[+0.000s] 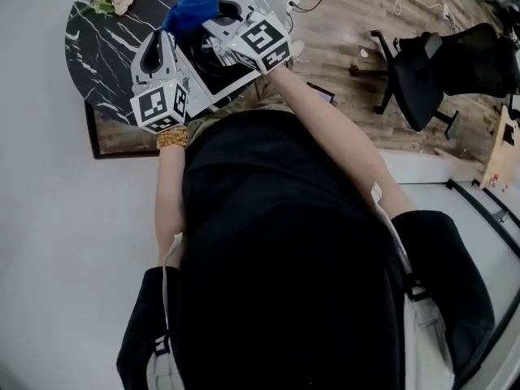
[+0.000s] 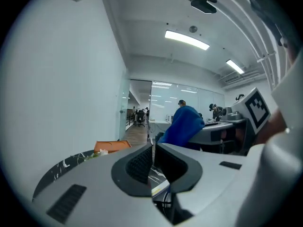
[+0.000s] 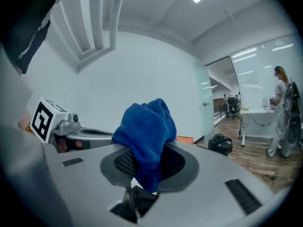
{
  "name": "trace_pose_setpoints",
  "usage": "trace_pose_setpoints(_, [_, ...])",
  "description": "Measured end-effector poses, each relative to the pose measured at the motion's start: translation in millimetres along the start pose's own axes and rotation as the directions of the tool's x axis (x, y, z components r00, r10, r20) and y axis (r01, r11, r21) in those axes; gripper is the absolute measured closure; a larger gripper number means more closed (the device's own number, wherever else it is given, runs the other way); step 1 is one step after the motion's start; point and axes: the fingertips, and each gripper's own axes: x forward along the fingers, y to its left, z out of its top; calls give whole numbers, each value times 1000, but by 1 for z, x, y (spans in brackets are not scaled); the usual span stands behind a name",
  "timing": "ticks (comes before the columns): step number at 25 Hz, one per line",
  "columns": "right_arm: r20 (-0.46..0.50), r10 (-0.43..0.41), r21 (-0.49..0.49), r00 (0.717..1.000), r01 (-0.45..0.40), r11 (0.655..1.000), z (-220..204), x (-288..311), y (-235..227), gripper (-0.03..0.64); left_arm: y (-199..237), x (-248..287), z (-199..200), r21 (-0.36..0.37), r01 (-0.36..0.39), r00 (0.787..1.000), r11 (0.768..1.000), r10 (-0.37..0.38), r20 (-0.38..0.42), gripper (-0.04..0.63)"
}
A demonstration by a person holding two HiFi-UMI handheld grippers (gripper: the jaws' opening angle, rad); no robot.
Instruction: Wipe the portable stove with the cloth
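right gripper [image 3: 144, 167] clamped on blue cloth [image 3: 147, 126], left gripper [image 2: 154, 162] pinched shut empty, both over black marble table [image 1: 97, 47], wood floor [image 1: 349, 15], office chair [image 1: 422, 71], white wall [image 2: 61, 79], strip lights [image 2: 187, 39]

The cloth [image 3: 147, 126] in my right gripper [image 3: 144, 160] is blue terry, nubby and matt, its loops plain to see. The pads [image 3: 126, 163] of my jaws are black with a fine ribbed grain. The housing around them is smooth, matt grey plastic, and my left gripper [image 2: 153, 157] is the same. The marker cube [image 1: 264, 43] is flat white with crisp black print. At ten o'clock in the head view, the worktop [image 1: 97, 47] looks like polished black marble with white veins. At one o'clock the floor [image 1: 341, 23] is wood plank with a dull sheen. The bracelet [image 1: 172, 138] is amber-coloured beads.
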Motion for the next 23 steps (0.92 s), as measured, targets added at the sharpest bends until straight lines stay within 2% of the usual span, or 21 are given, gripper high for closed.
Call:
trace_pose_setpoints(4, [-7,-13,48,1000,13,999,-9,-3,0,541,-4,-4,-14,-12,8,999,1000,-9,-48,563])
trace_pose_setpoints(10, [-14,8,82,1000,-7,997,-15,-7,2,541,-4,-5,-21,-29,6,998,1000,-8,-66,563])
trace_pose_setpoints(23, [-24,-1,111,1000,4,994,-27,-23,5,541,-14,-7,-36,-46,34,993,998,-39,-107,563])
